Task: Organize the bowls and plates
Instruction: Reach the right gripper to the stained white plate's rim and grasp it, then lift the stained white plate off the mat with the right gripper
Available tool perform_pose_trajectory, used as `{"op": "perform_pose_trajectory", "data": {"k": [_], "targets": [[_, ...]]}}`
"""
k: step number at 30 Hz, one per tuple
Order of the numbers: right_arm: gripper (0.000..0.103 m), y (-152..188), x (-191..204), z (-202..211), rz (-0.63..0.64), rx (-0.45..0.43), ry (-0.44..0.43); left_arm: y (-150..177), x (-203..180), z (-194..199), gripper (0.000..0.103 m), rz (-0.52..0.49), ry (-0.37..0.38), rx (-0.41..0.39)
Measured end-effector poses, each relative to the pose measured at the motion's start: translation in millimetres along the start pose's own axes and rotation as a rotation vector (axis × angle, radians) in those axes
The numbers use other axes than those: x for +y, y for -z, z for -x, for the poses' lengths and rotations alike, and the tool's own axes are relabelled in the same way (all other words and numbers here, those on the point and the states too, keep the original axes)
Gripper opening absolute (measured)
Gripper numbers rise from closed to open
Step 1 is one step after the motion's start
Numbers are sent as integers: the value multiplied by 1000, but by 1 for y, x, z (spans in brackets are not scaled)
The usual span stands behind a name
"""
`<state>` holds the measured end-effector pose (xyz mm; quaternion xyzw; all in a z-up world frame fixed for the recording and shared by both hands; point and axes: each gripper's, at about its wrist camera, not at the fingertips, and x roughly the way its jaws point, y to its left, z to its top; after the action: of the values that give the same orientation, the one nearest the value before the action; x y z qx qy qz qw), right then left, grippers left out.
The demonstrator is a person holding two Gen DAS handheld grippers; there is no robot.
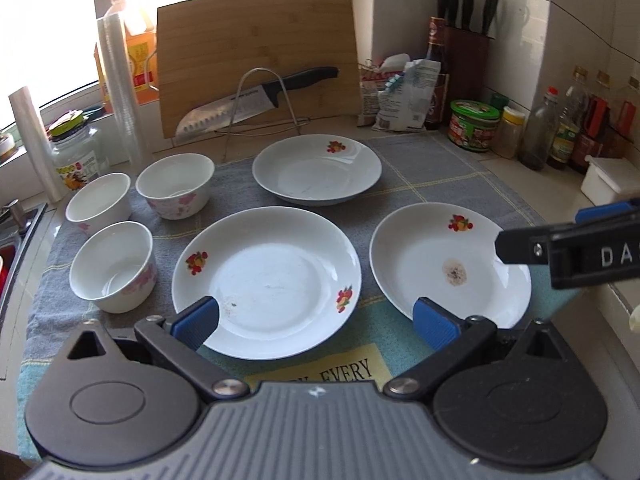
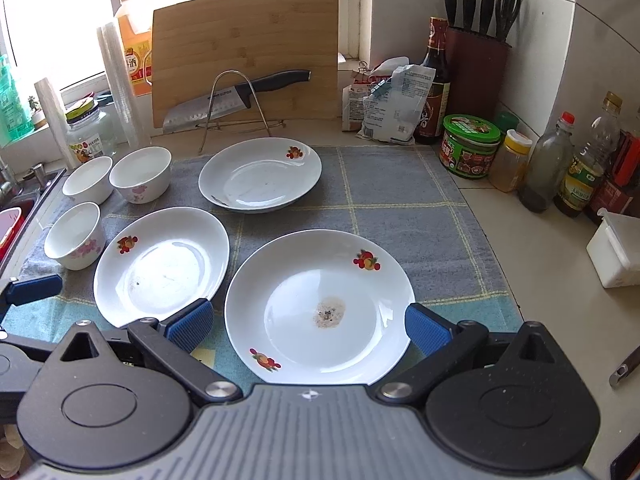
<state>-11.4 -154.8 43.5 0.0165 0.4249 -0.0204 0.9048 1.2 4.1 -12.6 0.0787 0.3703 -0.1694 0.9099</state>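
Three white plates with fruit prints lie on a grey checked cloth (image 1: 440, 176): a far plate (image 1: 317, 168) (image 2: 260, 174), a middle plate (image 1: 267, 280) (image 2: 162, 264), and a stained right plate (image 1: 450, 268) (image 2: 320, 304). Three white bowls with pink flowers stand at the left: (image 1: 175, 184), (image 1: 98, 204), (image 1: 113, 266). My left gripper (image 1: 316, 320) hangs open above the middle plate's near rim, holding nothing. My right gripper (image 2: 308, 328) is open over the stained plate, its fingers spread wider than the plate and apart from it. The right gripper also shows at the right edge of the left wrist view (image 1: 572, 252).
A bamboo cutting board (image 1: 256, 56) leans at the back with a knife (image 1: 248, 100) on a wire stand. Jars, sauce bottles (image 2: 576, 168) and a knife block (image 2: 476, 64) line the right wall. A sink (image 1: 12, 248) lies at the left, a white box (image 2: 616, 252) at the right.
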Motion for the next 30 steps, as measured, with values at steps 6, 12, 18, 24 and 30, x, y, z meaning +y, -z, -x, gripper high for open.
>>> {"op": "perform_pose_trajectory", "data": {"k": [6, 12, 18, 24, 30], "targets": [[103, 9, -11, 2, -48, -23, 41, 15, -8, -12, 102, -84, 165, -19], [103, 19, -32, -9, -98, -52, 25, 27, -29, -29, 102, -172, 254, -24], [103, 24, -53, -39, -92, -27, -26, 47, -50, -60, 102, -212, 310, 13], [103, 16, -70, -68, -39, 32, -110, 50, -66, -80, 102, -189, 304, 41], [103, 7, -83, -101, 39, 105, -194, 45, -73, -90, 102, -148, 279, 50]]}}
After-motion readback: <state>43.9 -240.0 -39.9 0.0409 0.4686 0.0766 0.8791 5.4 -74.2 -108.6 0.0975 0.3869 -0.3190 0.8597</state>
